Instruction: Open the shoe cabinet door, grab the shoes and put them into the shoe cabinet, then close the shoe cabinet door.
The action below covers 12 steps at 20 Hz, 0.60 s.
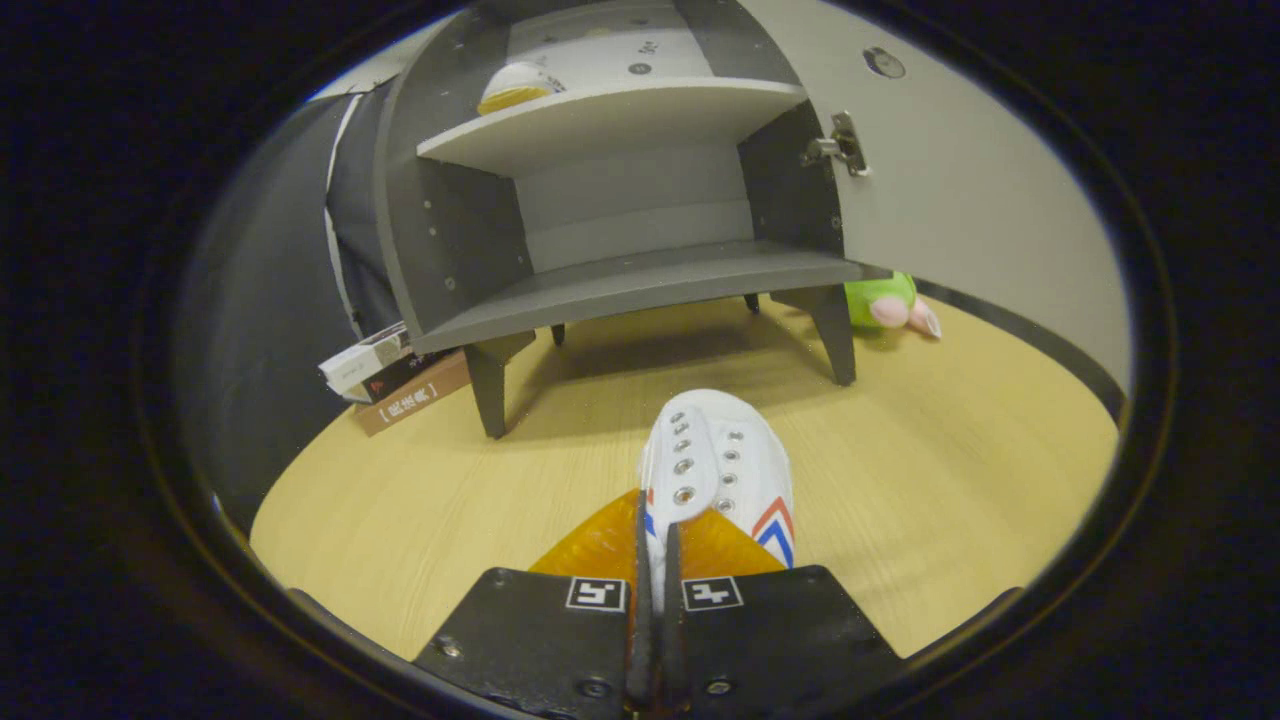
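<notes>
A white shoe [715, 470] with silver eyelets and red-and-blue chevron stripes on its side sits pinched between the nearly closed fingers of the gripper [658, 560], whose body carries two small black-and-white square markers. The shoe's inner lining glows translucent amber-orange. Beyond it stands a dark grey cabinet [600, 250] with paler grey shelves and a light grey open door [960, 190] fitted with a silver metal hinge. A second shoe [518, 86], white with a yellow sole, rests on the upper shelf. The floor [950, 480] is pale yellow wood grain. A lime-green plush toy [885, 302] has pink feet. Stacked books [395, 375] show white, black and brown covers.
</notes>
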Motion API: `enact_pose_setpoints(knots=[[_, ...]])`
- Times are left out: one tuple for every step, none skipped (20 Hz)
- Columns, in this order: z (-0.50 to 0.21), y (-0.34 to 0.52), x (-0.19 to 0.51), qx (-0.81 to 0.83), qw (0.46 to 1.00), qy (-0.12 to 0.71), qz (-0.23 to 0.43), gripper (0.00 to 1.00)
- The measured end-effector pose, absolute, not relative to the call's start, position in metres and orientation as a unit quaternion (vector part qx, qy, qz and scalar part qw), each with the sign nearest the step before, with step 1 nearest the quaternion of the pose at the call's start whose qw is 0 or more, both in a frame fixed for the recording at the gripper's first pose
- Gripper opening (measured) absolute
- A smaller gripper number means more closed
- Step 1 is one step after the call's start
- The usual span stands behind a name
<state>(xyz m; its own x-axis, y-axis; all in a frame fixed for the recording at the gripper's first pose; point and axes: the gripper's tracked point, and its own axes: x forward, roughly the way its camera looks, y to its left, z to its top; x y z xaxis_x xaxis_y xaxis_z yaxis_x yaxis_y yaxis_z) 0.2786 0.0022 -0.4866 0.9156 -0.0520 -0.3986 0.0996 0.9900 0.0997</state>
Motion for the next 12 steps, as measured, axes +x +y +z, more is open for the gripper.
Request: enact_pose_setpoints(knots=[[-0.478, -0.001, 0.274, 0.056, 0.979, 0.193, -0.04, 0.07], [-0.469, 0.002, 0.271, 0.056, 0.98, 0.187, -0.033, 0.07], [-0.457, 0.003, 0.267, 0.055, 0.982, 0.178, -0.028, 0.07], [-0.443, 0.005, 0.261, 0.052, 0.984, 0.168, -0.022, 0.07], [-0.427, 0.004, 0.256, 0.048, 0.986, 0.158, -0.019, 0.07], [-0.41, 0.005, 0.25, 0.043, 0.988, 0.146, -0.017, 0.07], [-0.392, 0.006, 0.245, 0.037, 0.99, 0.135, -0.011, 0.07], [-0.375, 0.008, 0.24, 0.033, 0.991, 0.126, -0.007, 0.07], [-0.356, 0.009, 0.236, 0.034, 0.993, 0.117, -0.004, 0.07], [-0.34, 0.01, 0.232, 0.032, 0.993, 0.109, -0.002, 0.07], [-0.323, 0.01, 0.227, 0.03, 0.994, 0.101, -0.001, 0.07], [-0.307, 0.011, 0.223, 0.03, 0.995, 0.093, 0.002, 0.07]])
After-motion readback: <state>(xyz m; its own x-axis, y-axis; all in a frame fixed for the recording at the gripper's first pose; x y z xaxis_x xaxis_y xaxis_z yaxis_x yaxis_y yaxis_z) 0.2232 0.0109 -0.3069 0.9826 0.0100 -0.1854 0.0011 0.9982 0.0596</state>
